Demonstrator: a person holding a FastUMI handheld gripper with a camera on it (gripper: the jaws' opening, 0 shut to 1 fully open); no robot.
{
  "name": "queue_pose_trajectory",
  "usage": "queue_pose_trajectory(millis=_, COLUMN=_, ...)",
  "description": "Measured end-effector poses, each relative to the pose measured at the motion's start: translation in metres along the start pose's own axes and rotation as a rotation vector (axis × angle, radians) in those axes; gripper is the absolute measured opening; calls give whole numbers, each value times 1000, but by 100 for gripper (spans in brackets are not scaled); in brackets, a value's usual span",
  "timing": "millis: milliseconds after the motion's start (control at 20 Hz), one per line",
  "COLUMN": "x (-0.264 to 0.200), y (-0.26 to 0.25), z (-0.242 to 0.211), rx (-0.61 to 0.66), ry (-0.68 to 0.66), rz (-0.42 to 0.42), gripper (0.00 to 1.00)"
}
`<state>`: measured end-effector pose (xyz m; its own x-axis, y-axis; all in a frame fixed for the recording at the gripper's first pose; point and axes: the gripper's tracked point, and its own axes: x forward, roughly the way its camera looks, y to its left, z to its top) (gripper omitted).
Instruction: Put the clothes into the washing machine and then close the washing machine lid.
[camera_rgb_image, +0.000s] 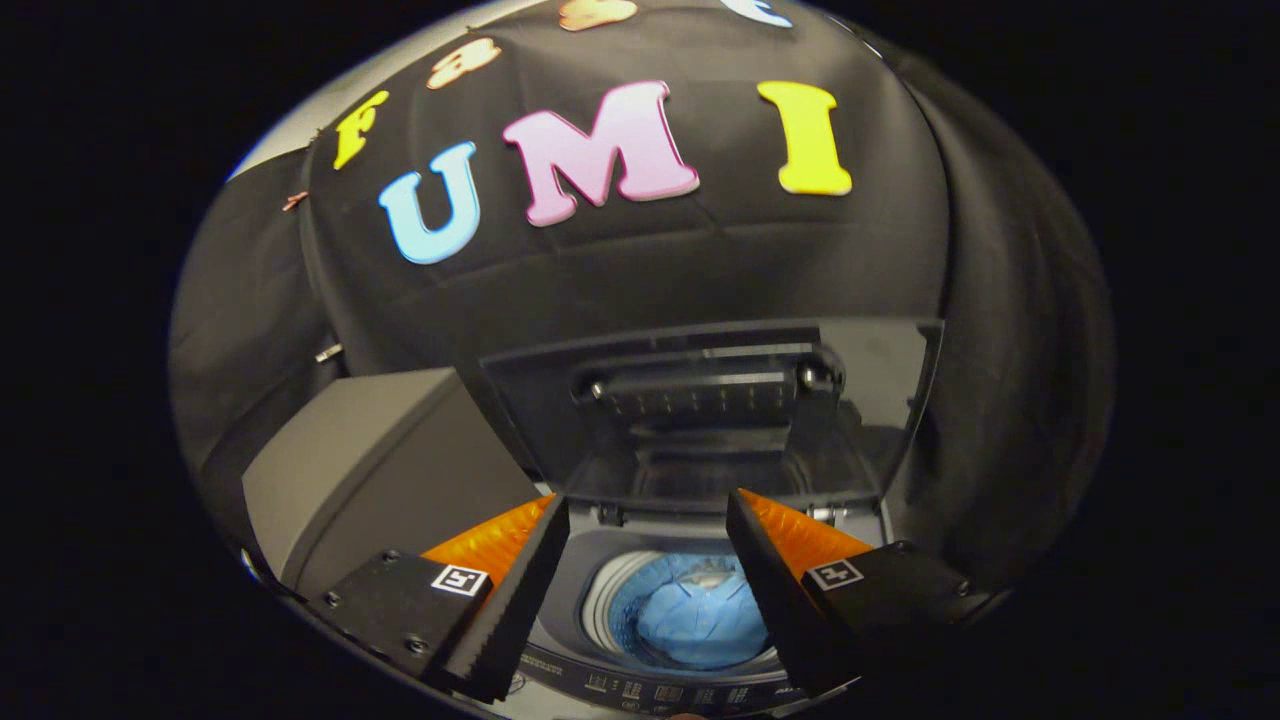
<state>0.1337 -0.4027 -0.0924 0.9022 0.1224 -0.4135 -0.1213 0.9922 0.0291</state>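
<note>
The gripper (648, 520) is spread wide and holds nothing, its fingers hanging above the near rim of the top-loading washing machine (600, 560). Between them, down in the drum, lies the blue clothing (700, 620). The transparent lid (710, 410) stands raised at the far side, leaving the opening free. A grey box (370, 465) sits left, just beside the machine.

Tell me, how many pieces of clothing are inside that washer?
1: a blue garment lies in the drum, seen between the open claw's fingers. More could be hidden beneath it.
</note>
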Motion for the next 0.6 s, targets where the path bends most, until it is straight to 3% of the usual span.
queue_pose_trajectory(millis=200, x=-11, y=22, z=57, rx=-101, ry=-172, rz=44, gripper=99)
queue_pose_trajectory(millis=350, x=-7, y=18, z=102, rx=-153, ry=-295, rz=17, gripper=99)
queue_pose_trajectory(millis=450, x=18, y=10, z=114, rx=-168, ry=-282, rz=12, gripper=98)
queue_pose_trajectory(millis=600, x=62, y=-8, z=122, rx=-202, ry=-219, rz=-67, gripper=99)
